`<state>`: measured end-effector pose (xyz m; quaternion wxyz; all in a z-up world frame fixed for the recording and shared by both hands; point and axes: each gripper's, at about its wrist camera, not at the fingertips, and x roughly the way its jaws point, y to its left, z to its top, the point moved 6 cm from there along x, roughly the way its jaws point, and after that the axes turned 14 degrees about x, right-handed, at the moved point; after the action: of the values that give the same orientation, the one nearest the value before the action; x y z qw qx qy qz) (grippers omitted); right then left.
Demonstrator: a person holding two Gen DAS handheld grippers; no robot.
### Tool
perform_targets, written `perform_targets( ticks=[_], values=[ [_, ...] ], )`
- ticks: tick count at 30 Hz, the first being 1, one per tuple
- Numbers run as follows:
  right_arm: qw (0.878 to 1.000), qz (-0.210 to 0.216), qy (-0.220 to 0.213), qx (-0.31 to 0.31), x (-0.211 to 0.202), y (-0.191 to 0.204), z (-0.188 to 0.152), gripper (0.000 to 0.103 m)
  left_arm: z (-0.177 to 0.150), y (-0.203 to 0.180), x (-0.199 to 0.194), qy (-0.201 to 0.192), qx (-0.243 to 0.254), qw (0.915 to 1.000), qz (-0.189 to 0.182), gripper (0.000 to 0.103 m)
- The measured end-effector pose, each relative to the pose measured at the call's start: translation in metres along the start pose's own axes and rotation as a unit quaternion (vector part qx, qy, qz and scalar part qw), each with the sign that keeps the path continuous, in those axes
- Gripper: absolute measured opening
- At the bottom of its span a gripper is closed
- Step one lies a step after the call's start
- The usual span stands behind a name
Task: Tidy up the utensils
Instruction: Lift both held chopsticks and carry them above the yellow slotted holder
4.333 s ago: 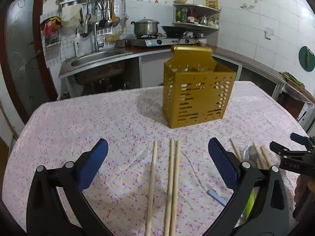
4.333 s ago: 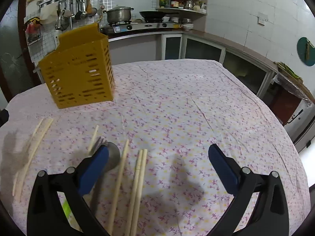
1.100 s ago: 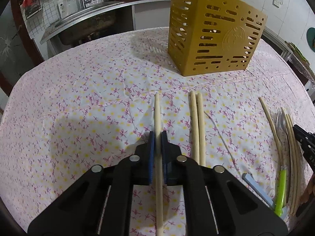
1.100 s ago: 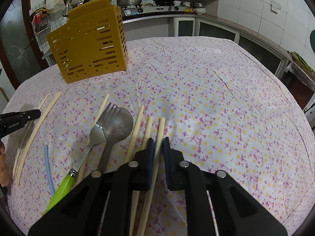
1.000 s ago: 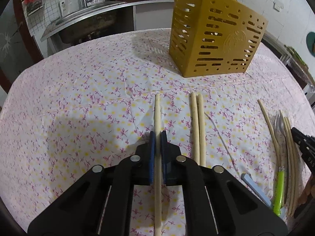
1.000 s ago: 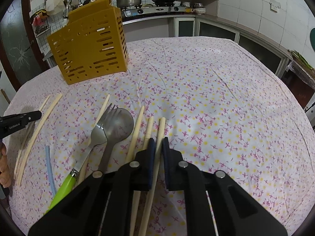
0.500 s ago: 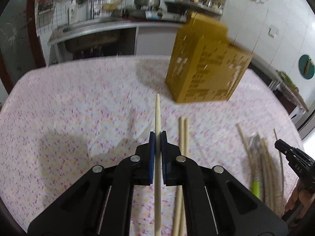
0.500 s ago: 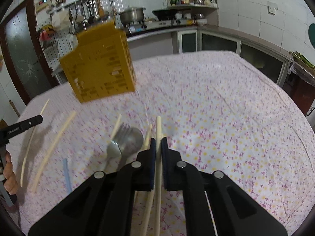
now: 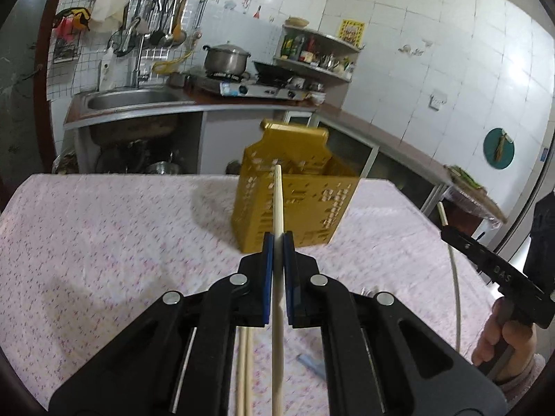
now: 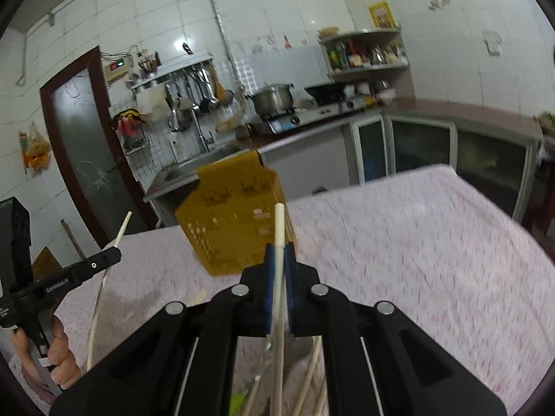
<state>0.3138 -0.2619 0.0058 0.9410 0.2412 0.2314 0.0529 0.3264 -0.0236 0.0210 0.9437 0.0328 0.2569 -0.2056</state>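
While the left gripper [image 9: 275, 242] is clamped on one pale wooden chopstick [image 9: 278, 201], that stick runs straight forward along the fingers, its tip pointing at the yellow slotted utensil holder [image 9: 295, 187] standing upright on the floral tablecloth [image 9: 104, 235] just ahead. Two more chopsticks [image 9: 244, 364] lie on the cloth below the left gripper. Further right, the right gripper [image 10: 279, 253] is likewise pressed shut on a second chopstick [image 10: 280, 228], long axis also forward, and the holder sits ahead and slightly to its left. From both views the holder's open top lies beyond and around the level of the stick tips, so I judge each stick must be tipped upright before it can drop in; the left gripper looks the nearer. Under the right gripper more utensils lie blurred. White lettering on the left gripper's side reads "GenRobot.AI" [image 10: 57, 282]; the right gripper's side shows "DAS" [image 9: 502, 275]
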Motion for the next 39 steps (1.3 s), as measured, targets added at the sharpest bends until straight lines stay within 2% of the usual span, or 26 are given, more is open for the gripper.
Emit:
perform_targets(
  ticks=[6, 15, 18, 23, 27, 31, 36, 39],
  values=[
    [0.999, 0.025, -0.024, -0.020, 0.009, 0.020, 0.024, 0.006, 0.025, -0.010, 0.001, -0.038, 0.004, 0.9992, -0.013, 0.005],
    [0.991, 0.065, -0.107, -0.040, 0.020, 0.051, 0.079, 0.006, 0.080, -0.016, 0.002, -0.128, 0.024, 0.9915, 0.003, 0.005],
    [0.987, 0.081, -0.133, -0.048, 0.028, 0.065, 0.098, 0.006, 0.101, -0.018, 0.004, -0.156, 0.037, 0.9869, 0.015, 0.005],
    [0.971, 0.103, -0.204, -0.069, 0.034, 0.092, 0.131, 0.006, 0.140, -0.011, 0.015, -0.197, 0.033, 0.9795, 0.023, 0.005],
    [0.962, 0.122, -0.239, -0.054, 0.044, 0.101, 0.151, 0.006, 0.166, -0.005, 0.028, -0.231, 0.046, 0.9708, 0.042, 0.005],
    [0.956, 0.125, -0.263, -0.041, 0.058, 0.105, 0.161, 0.006, 0.183, 0.008, 0.046, -0.252, 0.033, 0.9665, 0.034, 0.005],
    [0.955, 0.121, -0.268, -0.031, 0.079, 0.103, 0.166, 0.006, 0.193, 0.021, 0.071, -0.247, 0.037, 0.9675, 0.039, 0.005],
    [0.954, 0.116, -0.276, -0.034, 0.088, 0.101, 0.166, 0.006, 0.190, 0.026, 0.082, -0.240, 0.028, 0.9700, 0.026, 0.005]
  ],
)
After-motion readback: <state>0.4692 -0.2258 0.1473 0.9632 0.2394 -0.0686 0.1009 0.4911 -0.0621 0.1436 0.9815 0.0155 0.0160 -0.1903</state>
